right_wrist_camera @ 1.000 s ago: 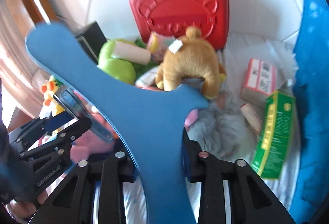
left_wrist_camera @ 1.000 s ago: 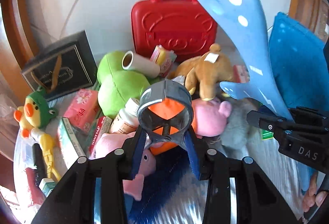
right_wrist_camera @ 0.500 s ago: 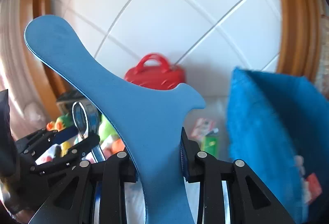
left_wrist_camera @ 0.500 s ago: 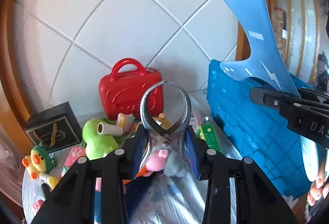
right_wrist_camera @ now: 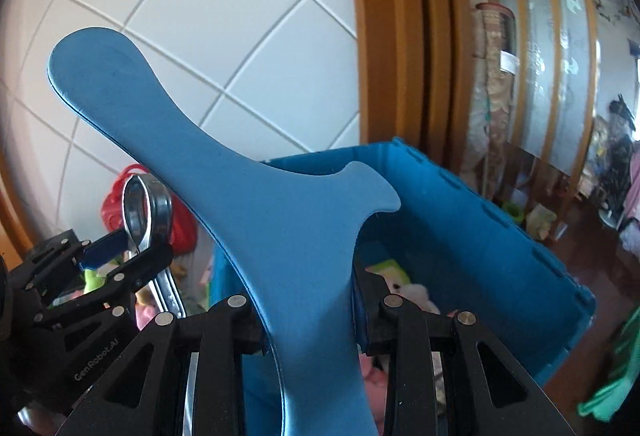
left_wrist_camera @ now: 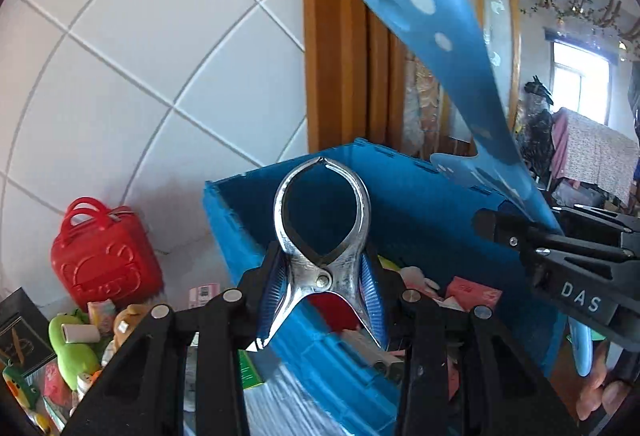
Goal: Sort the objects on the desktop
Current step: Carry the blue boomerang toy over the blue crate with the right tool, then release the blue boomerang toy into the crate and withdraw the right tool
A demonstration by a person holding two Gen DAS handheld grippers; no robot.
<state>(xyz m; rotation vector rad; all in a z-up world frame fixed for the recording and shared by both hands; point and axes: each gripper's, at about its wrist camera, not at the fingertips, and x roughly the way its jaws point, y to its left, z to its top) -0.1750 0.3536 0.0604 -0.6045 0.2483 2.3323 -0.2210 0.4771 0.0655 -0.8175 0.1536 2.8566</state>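
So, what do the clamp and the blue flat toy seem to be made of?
Clamp: probably polished metal, with bright mirror-like reflections.
Blue flat toy: likely foam or soft plastic, matte and thin-edged, with white printed marks on its other face.

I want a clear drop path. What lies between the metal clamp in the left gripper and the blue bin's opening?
Nothing: the left wrist view shows the metal clamp directly before the blue bin.

We've got both grippers up, side by side, pointing fwd and a bit down. Our left gripper (left_wrist_camera: 323, 278) has its pads clamped on the metal clamp (left_wrist_camera: 320, 232); our right gripper (right_wrist_camera: 310, 306) is pinched on the blue foam boomerang (right_wrist_camera: 256, 204). Our fingers (left_wrist_camera: 596, 394) show at bottom right.
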